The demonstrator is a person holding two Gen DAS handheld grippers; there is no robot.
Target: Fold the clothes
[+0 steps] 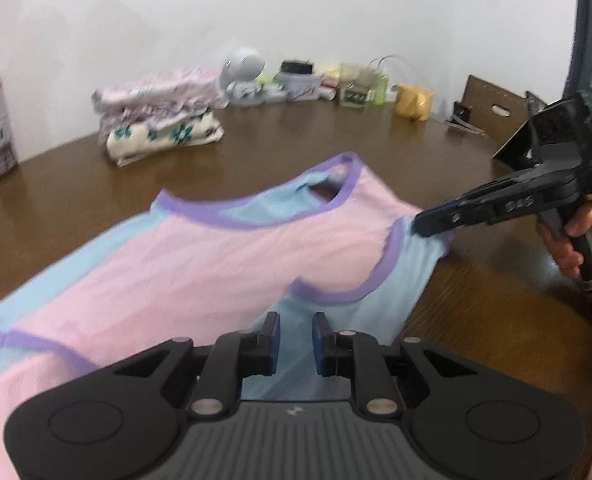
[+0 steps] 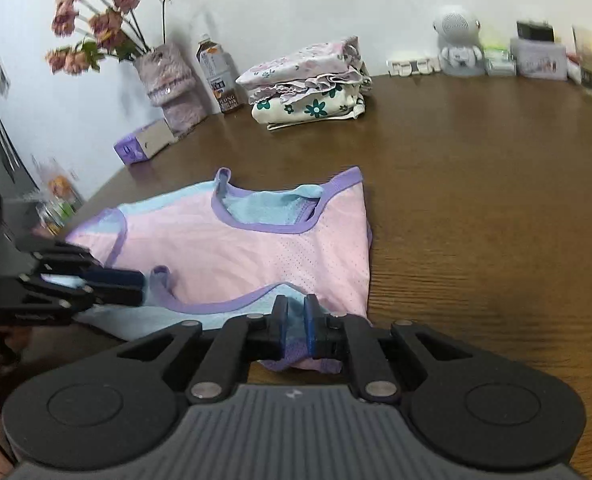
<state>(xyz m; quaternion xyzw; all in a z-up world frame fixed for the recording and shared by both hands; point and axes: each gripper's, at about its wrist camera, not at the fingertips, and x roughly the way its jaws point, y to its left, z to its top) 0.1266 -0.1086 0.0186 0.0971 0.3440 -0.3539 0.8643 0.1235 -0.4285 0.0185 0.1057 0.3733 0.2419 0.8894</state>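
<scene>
A pink and light-blue sleeveless top (image 1: pixel 216 264) with purple trim lies spread on the brown wooden table (image 2: pixel 475 200). In the left wrist view my left gripper (image 1: pixel 296 336) sits at the top's near edge, its blue pads closed to a narrow gap with light-blue cloth pinched between them. The right wrist view shows the left gripper (image 2: pixel 140 286) side-on at the left edge of the top (image 2: pixel 236 256). My right gripper (image 2: pixel 296 312) is shut on the purple-trimmed near edge. From the left wrist view the right gripper (image 1: pixel 417 226) bites a blue corner, held by a hand (image 1: pixel 567 240).
A stack of folded clothes (image 2: pixel 307 84) sits at the back, beside a bottle (image 2: pixel 218 76), a furry vase of flowers (image 2: pixel 168 80) and a purple box (image 2: pixel 144 142). A white robot figure (image 2: pixel 457 40), small boxes, a yellow object (image 1: pixel 413 102) and cardboard (image 1: pixel 491 112) line the wall.
</scene>
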